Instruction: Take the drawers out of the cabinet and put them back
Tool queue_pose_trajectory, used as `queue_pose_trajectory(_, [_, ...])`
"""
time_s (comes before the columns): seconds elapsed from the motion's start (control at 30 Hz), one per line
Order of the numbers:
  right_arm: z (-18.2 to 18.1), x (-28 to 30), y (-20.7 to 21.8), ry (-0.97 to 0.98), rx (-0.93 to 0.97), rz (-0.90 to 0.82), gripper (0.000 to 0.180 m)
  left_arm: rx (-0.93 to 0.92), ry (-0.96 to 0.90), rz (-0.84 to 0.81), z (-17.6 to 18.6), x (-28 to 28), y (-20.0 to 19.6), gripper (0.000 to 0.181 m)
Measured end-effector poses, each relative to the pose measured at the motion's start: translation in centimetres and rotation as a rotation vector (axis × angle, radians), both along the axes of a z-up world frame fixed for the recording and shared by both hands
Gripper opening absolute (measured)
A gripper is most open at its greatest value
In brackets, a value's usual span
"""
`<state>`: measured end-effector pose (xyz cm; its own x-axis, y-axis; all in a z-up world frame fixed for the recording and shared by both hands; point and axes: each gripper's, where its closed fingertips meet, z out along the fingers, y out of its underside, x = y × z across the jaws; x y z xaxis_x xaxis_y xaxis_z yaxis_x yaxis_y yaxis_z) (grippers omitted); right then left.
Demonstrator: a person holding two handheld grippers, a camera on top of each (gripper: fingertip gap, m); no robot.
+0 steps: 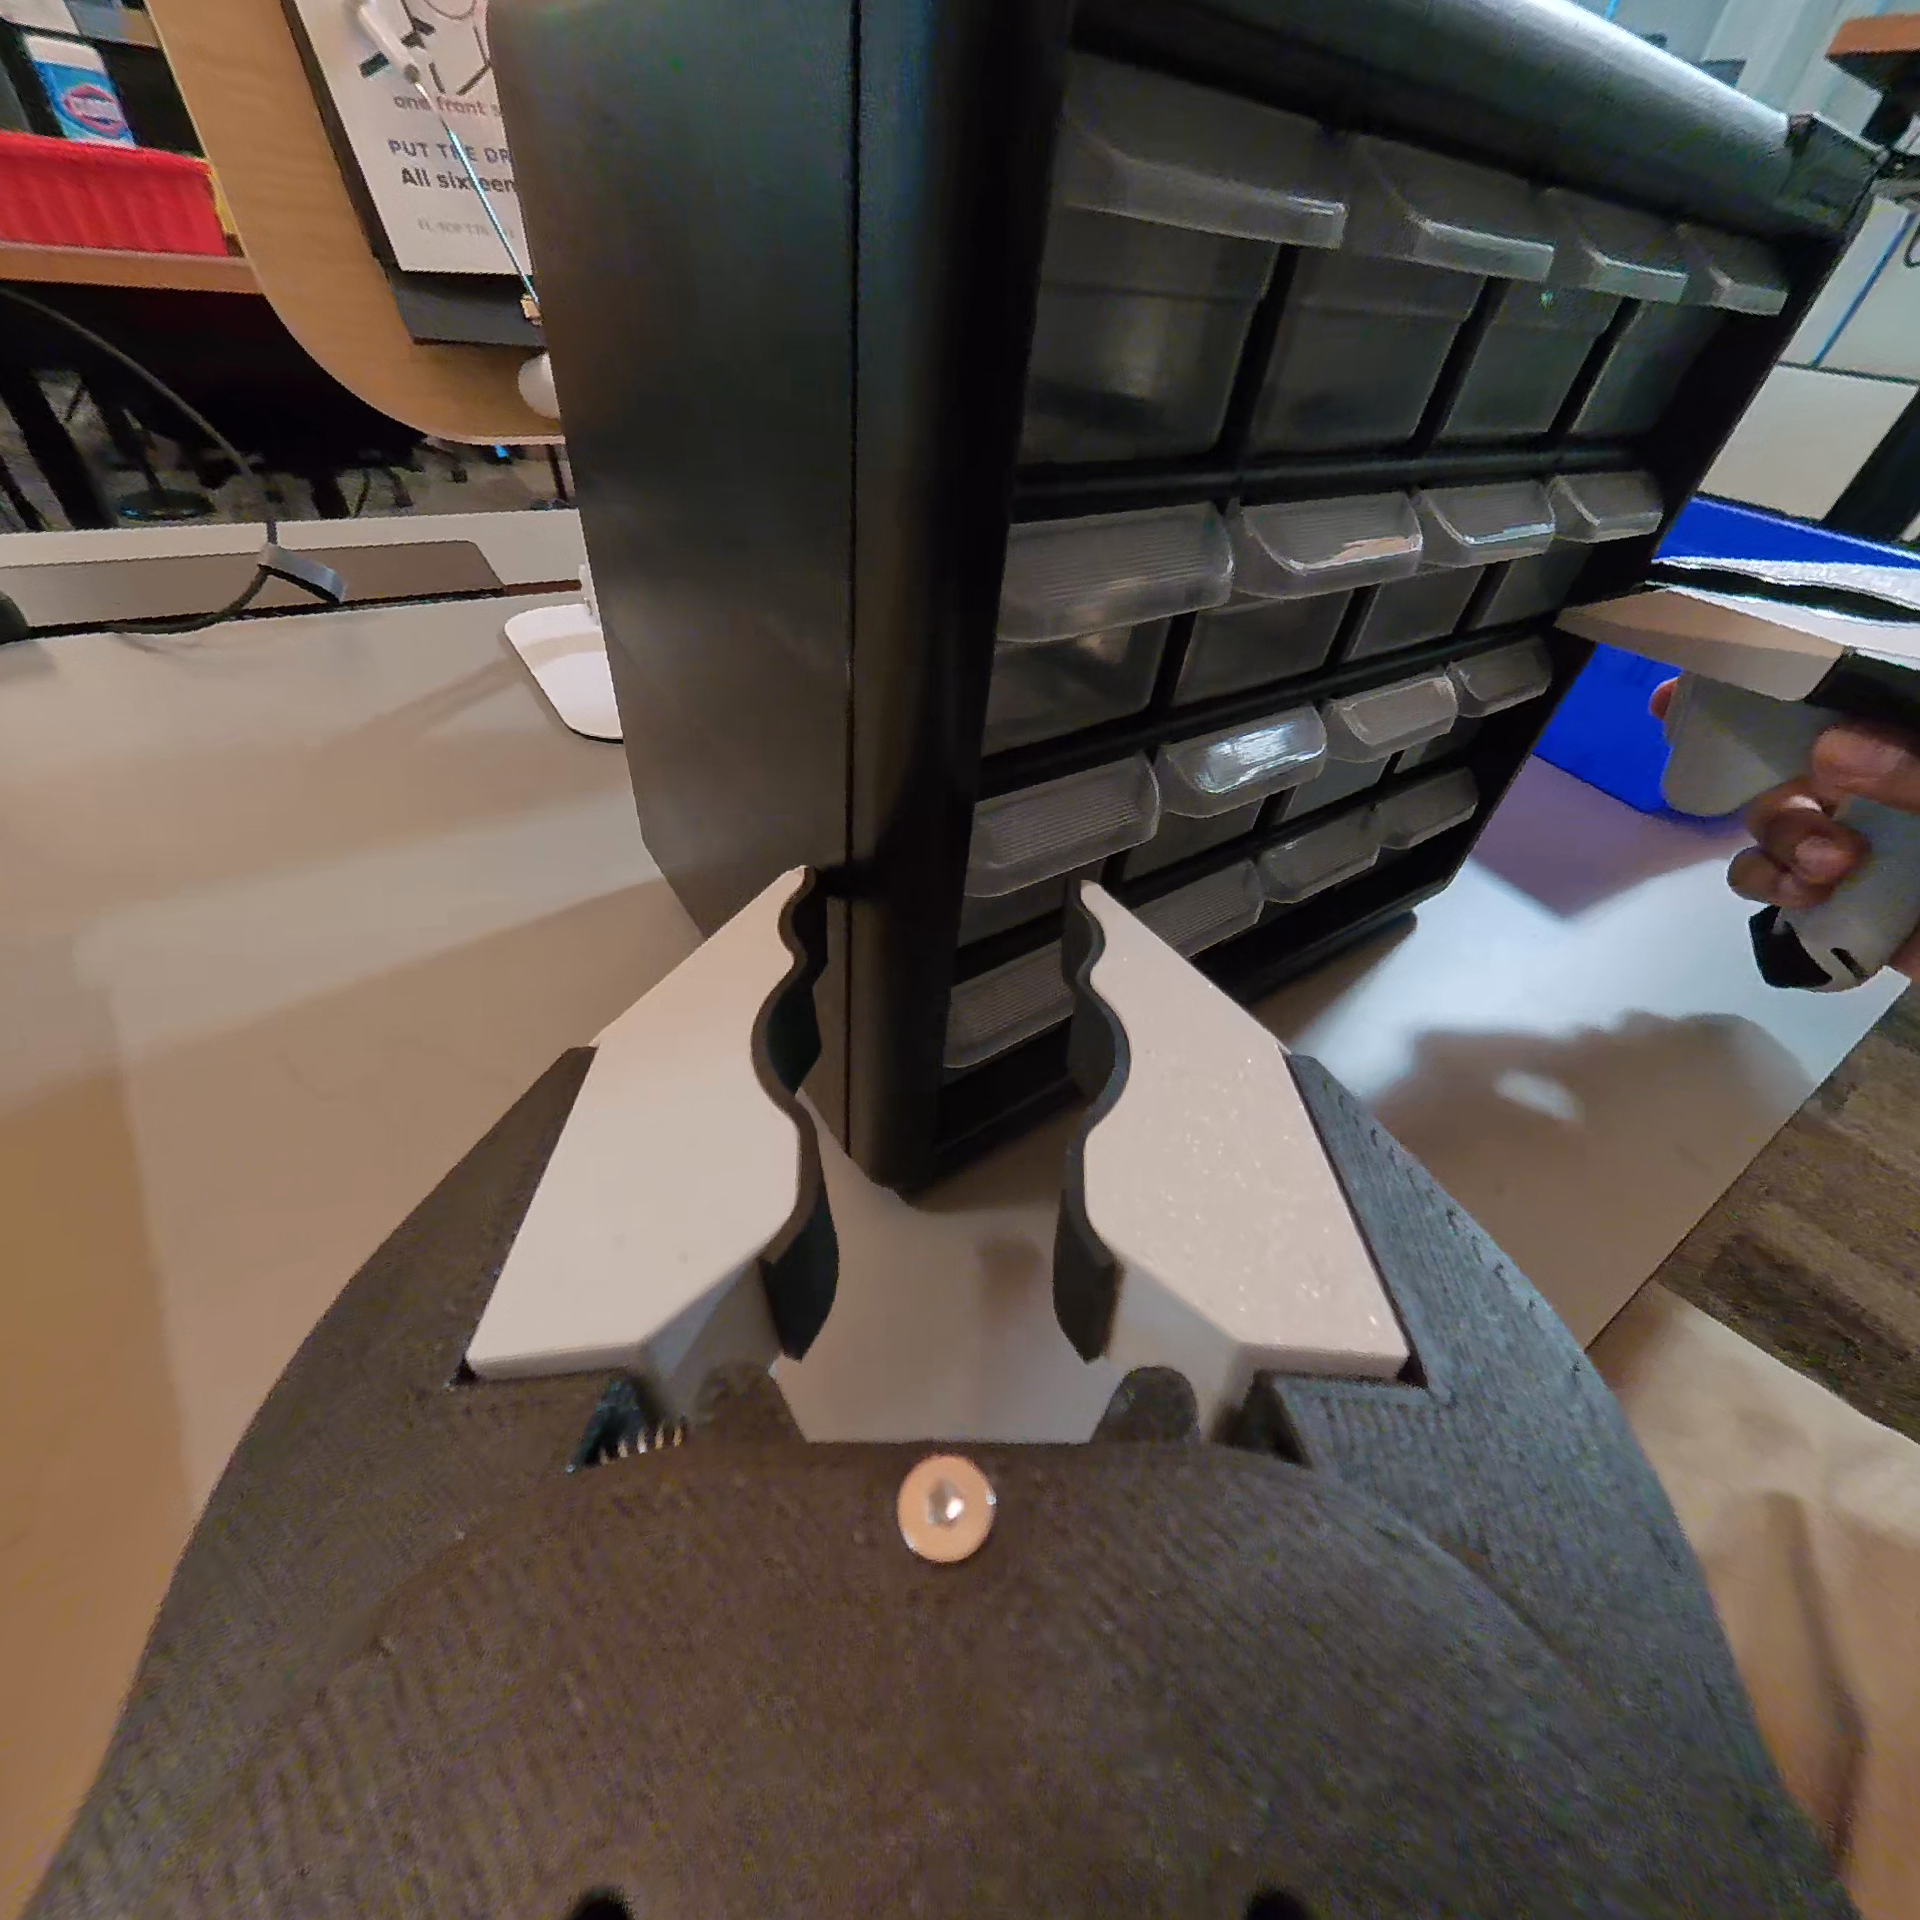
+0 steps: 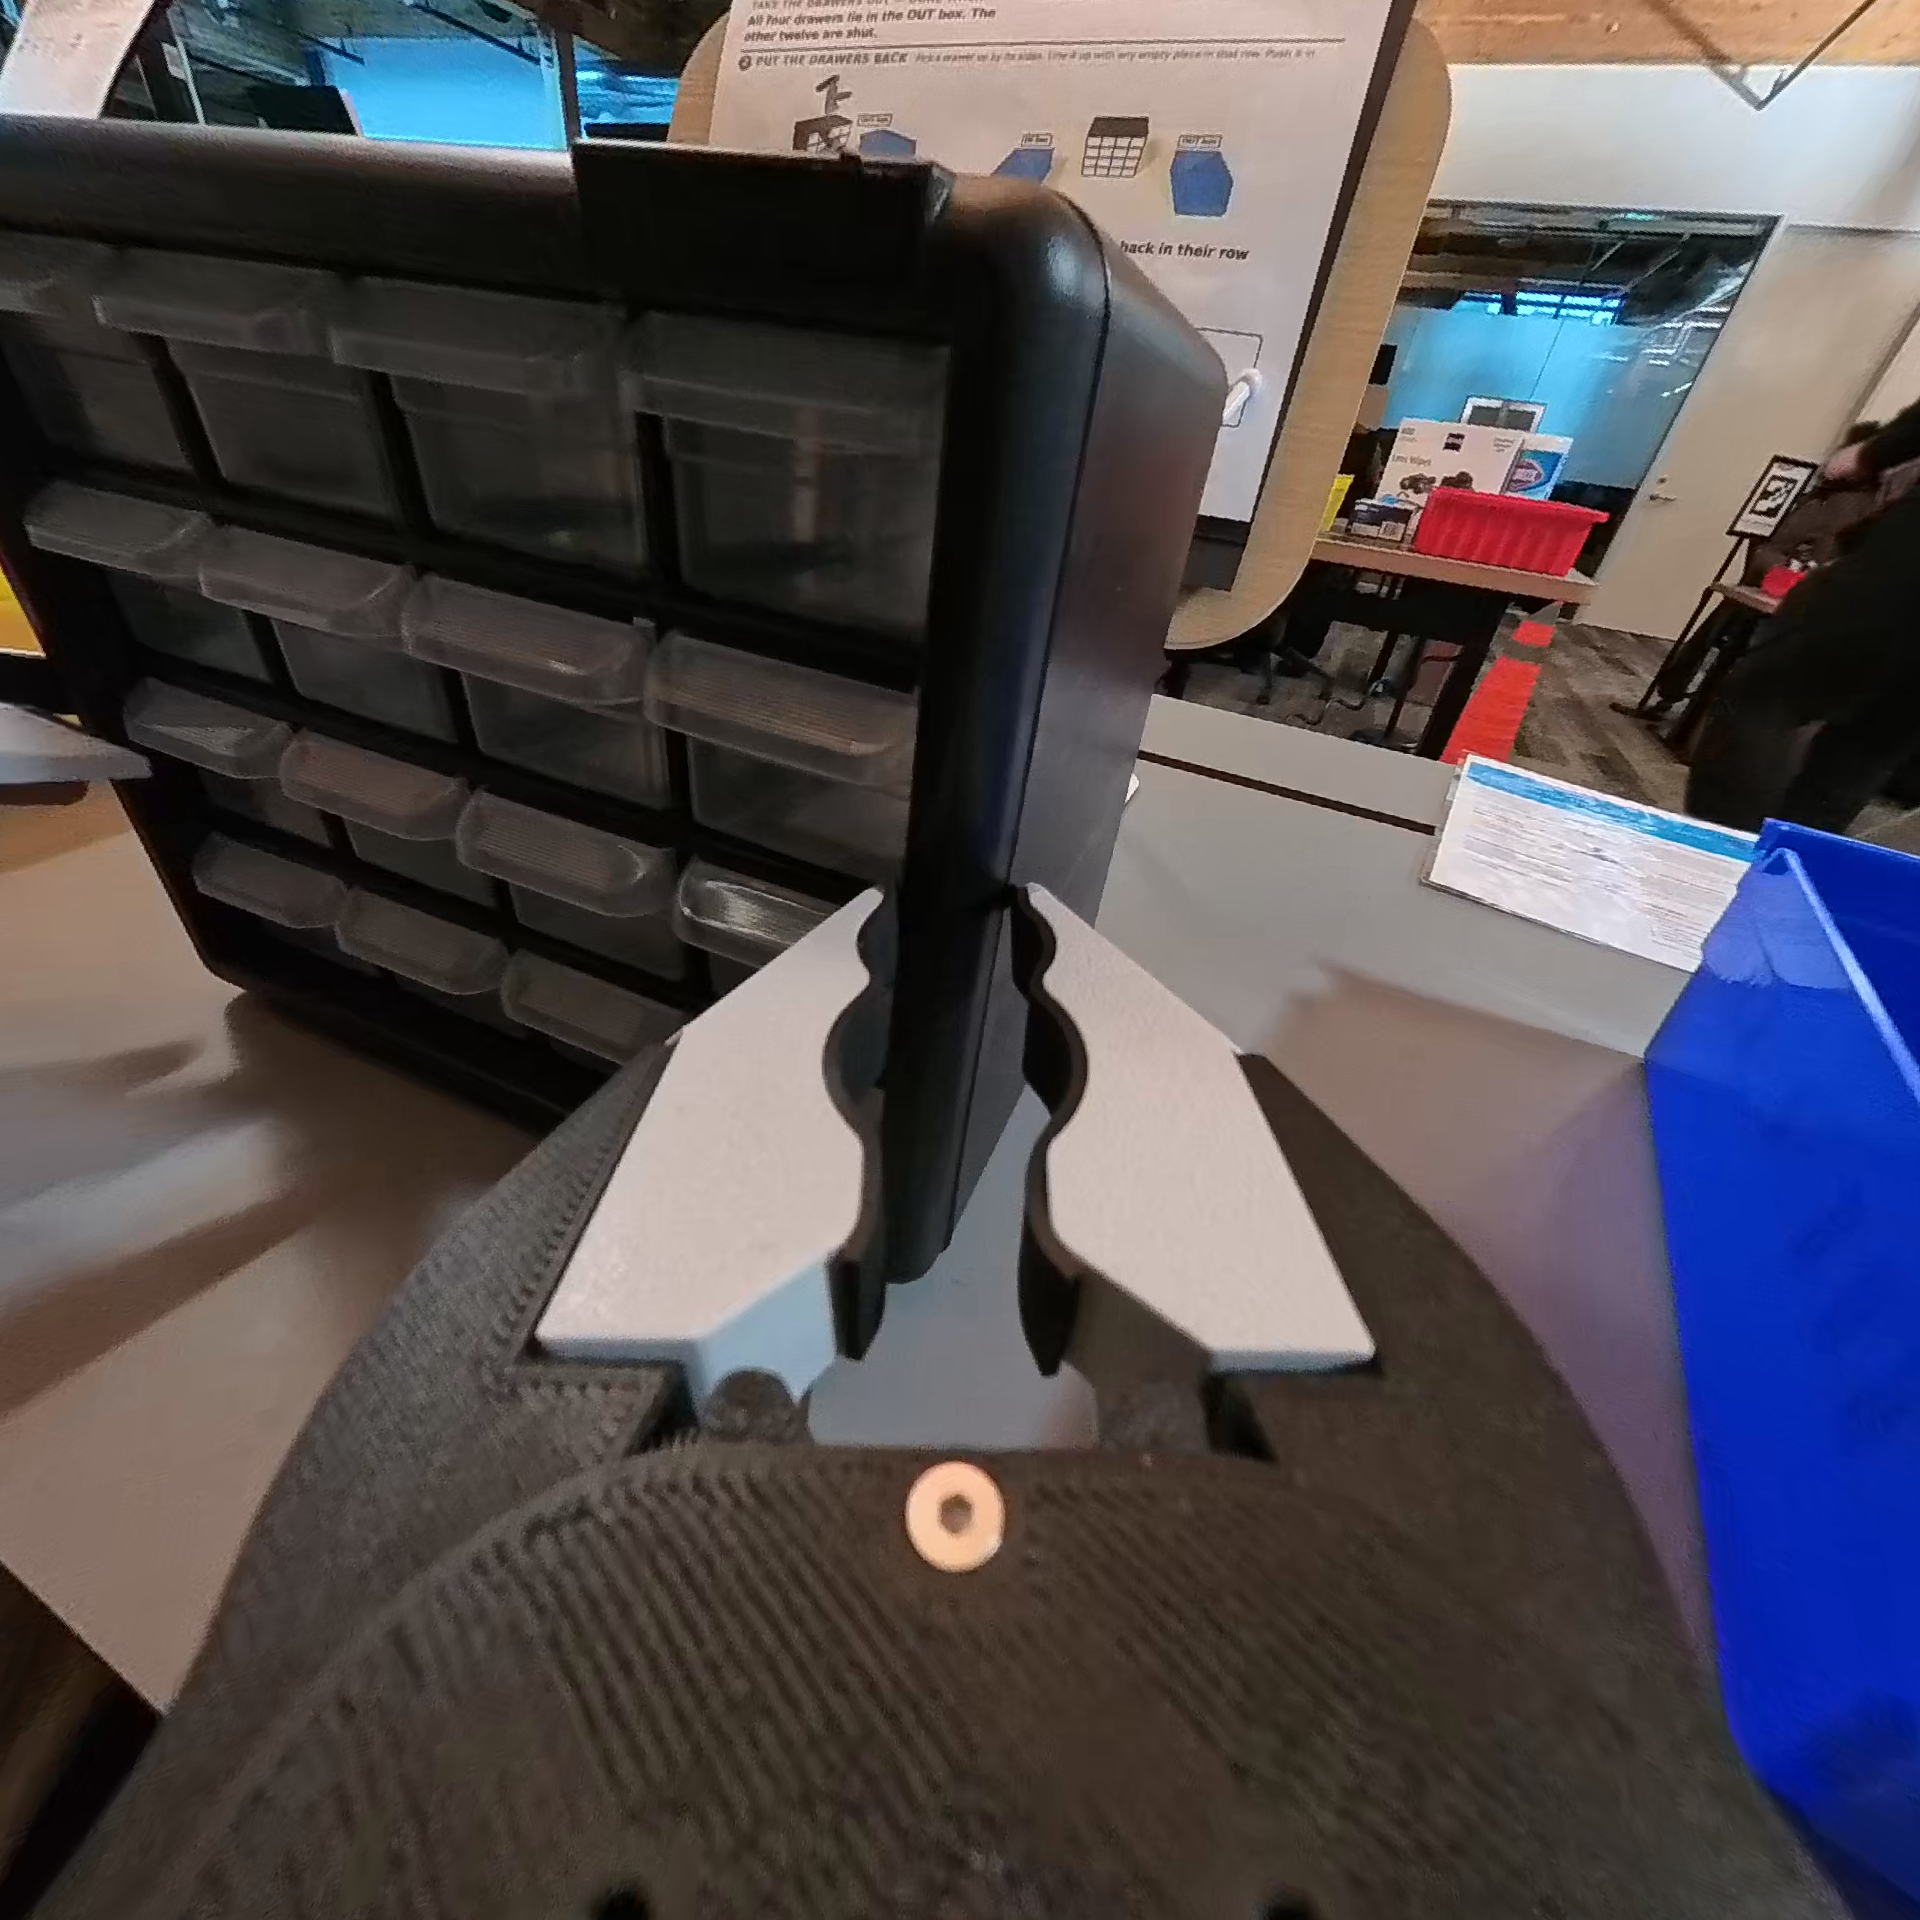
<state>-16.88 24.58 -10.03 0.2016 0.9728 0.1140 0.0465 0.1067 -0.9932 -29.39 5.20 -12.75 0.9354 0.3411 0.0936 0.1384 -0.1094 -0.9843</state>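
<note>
Flanking glossy black cabinet [image 1: 727, 520], ribbed drawers [image 1: 1112, 571].

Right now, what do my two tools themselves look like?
Both match: the left tool and the right tool each have two pale grey wedge-shaped fingers with wavy black inner pads, set in a rough black printed body with one silver screw. The right tool's handle is pale grey with a black end.

Left gripper [image 1: 940, 914] and right gripper [image 2: 945, 914] both point toward 12 o'clock, jaws parted; a hand [image 1: 1808, 842] grips the right one's handle.
</note>
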Motion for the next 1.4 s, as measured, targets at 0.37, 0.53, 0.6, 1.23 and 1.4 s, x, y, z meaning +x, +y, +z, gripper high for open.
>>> queue_pose_trajectory(0.37, [2.4, 1.5, -3.7, -0.015, 0.511, -0.054, 0.043, 0.089, -0.114, 0.016, 0.2, -0.4, -0.9, 0.048])
queue_pose_trajectory(0.53, [0.9, -0.6, -12.3, -0.018, 0.563, 0.133, 0.04, 0.114, -0.252, -0.022, -0.4, -0.1, -0.9, 0.049])
queue_pose_trajectory(0.6, [0.0, -1.7, -16.2, -0.016, 0.314, 0.262, 0.04, 0.117, -0.277, -0.035, -0.4, 0.2, -0.9, 0.05])
queue_pose_trajectory(1.23, [-2.1, -10.5, -17.5, 0.117, -0.88, 0.334, 0.035, 0.081, -0.141, -0.017, 0.4, 0.1, -1.3, 0.051])
queue_pose_trajectory(1.4, [-2.3, -11.2, -17.4, 0.101, -0.937, 0.372, 0.012, 0.063, -0.073, -0.017, 0.5, 0.4, -1.2, 0.052])
